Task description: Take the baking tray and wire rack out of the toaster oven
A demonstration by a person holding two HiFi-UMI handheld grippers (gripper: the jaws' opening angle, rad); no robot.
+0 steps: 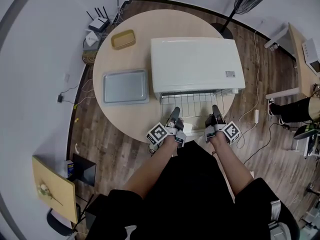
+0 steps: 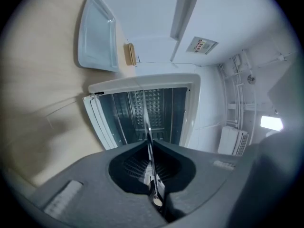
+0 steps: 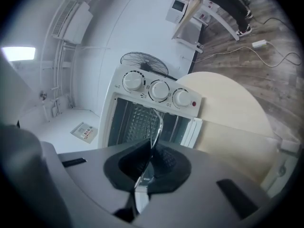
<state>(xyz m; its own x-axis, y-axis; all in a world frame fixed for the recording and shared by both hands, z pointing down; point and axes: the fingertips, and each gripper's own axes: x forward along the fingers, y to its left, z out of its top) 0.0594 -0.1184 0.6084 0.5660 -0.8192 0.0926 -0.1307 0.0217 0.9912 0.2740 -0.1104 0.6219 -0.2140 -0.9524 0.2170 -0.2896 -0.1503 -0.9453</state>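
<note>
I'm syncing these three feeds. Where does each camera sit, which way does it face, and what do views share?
Head view: on the person's head, facing steeply down at table, toaster oven, wire rack; forearms, left gripper and right gripper show.
Left gripper view: on that gripper, facing the open oven; fingers shut on the rack.
Right gripper view: likewise, from the knob side.
Shared: all three show oven and rack.

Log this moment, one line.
left gripper, right gripper: shut on silver wire rack | rack: partly out of white toaster oven | grey baking tray: on table
</note>
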